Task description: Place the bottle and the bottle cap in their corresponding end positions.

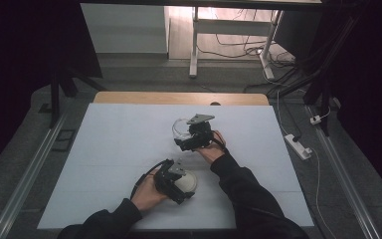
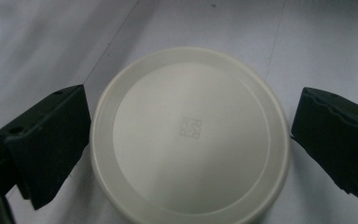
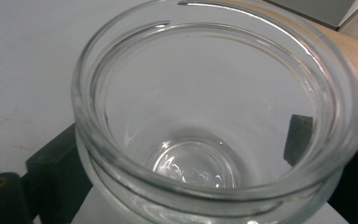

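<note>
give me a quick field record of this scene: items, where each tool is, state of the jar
surface: white table cover
jar: clear glass jar, upright, empty, no lid on
lid: cream round lid, flat on the cover, apart from the jar
left tool: left tool, jaws on either side of the lid, right jaw not touching
right tool: right tool, jaws around the jar below its rim

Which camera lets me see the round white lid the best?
The left gripper view: the white lid lies flat, close up, between the left hand-held gripper jaws. The high view shows it small, partly covered.
</note>
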`<state>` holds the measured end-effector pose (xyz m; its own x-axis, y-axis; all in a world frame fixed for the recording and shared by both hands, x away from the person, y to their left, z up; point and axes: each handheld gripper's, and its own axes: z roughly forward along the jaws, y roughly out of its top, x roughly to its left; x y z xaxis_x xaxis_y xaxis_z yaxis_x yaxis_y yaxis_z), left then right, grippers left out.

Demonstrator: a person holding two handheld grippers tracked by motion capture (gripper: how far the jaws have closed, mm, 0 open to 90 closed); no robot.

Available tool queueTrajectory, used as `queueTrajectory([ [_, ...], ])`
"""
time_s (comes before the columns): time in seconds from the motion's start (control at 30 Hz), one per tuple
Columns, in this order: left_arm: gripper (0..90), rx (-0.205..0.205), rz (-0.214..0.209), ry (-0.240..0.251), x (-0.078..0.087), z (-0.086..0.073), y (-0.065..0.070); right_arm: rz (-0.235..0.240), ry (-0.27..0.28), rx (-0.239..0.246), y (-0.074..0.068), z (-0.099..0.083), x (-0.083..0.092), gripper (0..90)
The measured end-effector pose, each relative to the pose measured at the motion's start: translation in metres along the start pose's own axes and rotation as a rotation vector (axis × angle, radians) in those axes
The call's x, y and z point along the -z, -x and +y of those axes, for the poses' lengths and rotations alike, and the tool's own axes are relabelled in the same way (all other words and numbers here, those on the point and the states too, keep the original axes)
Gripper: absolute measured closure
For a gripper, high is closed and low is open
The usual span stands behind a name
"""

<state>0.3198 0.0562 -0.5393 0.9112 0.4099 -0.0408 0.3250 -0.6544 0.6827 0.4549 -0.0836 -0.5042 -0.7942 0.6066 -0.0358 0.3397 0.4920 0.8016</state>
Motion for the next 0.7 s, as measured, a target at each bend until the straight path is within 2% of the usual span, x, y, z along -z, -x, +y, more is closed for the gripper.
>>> queueTrajectory([
  [0.27,0.0,0.032,0.004,0.059,0.014,0.0,-0.001,0.02,0.032,-0.01,0.001,0.002,0.016,1.5],
  [0.7,0.0,0.092,-0.005,0.12,0.036,-0.005,-0.007,0.053,0.015,-0.02,-0.001,-0.003,0.031,0.0],
])
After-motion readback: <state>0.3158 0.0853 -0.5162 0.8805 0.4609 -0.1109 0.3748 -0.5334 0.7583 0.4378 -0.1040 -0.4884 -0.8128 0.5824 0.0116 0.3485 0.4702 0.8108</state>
